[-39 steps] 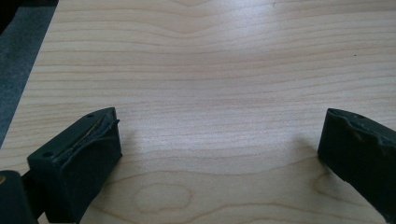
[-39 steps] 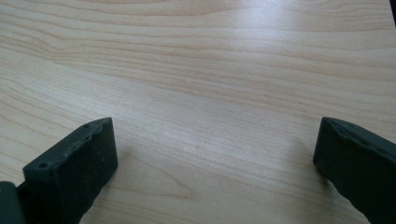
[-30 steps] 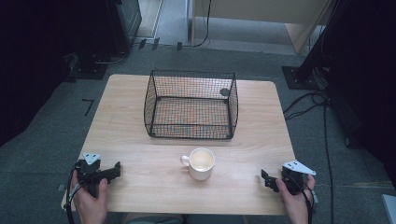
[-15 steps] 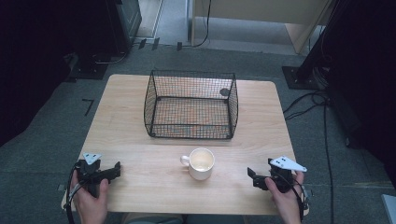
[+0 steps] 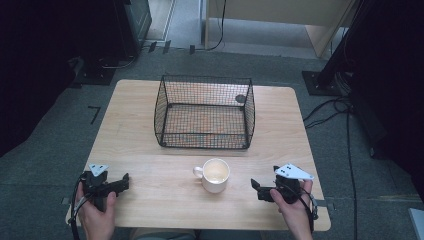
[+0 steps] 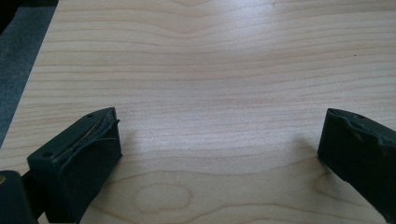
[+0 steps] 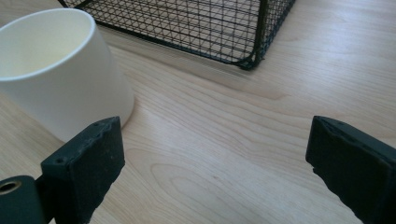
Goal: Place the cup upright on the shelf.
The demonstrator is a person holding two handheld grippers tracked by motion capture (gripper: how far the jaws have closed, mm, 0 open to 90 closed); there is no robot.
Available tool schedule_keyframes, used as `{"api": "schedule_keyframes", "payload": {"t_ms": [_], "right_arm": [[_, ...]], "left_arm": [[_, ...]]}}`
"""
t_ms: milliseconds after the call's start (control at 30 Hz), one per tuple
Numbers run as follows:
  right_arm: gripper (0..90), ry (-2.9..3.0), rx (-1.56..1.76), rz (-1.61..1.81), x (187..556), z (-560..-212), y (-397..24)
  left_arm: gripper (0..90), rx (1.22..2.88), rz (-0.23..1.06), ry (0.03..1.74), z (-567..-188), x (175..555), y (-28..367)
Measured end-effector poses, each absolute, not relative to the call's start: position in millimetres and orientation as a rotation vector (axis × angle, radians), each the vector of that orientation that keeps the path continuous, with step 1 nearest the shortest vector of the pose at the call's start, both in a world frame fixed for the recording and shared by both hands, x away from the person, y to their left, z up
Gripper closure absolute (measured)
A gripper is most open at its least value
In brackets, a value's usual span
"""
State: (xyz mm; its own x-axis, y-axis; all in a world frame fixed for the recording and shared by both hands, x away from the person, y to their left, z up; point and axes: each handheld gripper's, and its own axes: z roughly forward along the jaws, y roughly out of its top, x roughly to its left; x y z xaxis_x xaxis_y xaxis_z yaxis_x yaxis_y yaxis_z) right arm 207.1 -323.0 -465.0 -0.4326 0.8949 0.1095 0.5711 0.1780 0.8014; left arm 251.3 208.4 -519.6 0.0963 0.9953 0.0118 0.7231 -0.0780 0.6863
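The right claw [image 5: 256,190], jaws apart, nears the mug [image 5: 215,175] on the bench [image 5: 150,145]; next, close in and grip. The left claw [image 5: 122,182] rests apart too.

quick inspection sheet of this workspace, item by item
surface: light wooden table, bare around the things
job's things: white mug upright, handle to the left; black wire basket behind it, apart
clutter: nothing seen
grippers: left gripper open, near table's left front corner; right gripper open, jaws toward the mug, not touching
cables: black cables on the floor right of the table
surroundings: grey carpet, dark stands, wooden furniture beyond
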Motion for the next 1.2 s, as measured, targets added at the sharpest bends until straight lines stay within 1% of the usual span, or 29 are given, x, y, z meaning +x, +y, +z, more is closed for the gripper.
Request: {"api": "schedule_keyframes", "payload": {"t_ms": [567, 1200], "right_arm": [[0.7, 2.143, 1.271, 1.195, 212.3, -448.8, -285.5], [0.0, 2.211, 1.176, 1.257, 217.4, -445.3, -250.8]], "left_arm": [[0.0, 1.859, 0.680, 1.679, -519.6, 251.3, 208.4], [0.0, 1.859, 0.680, 1.679, -519.6, 251.3, 208.4]]}}
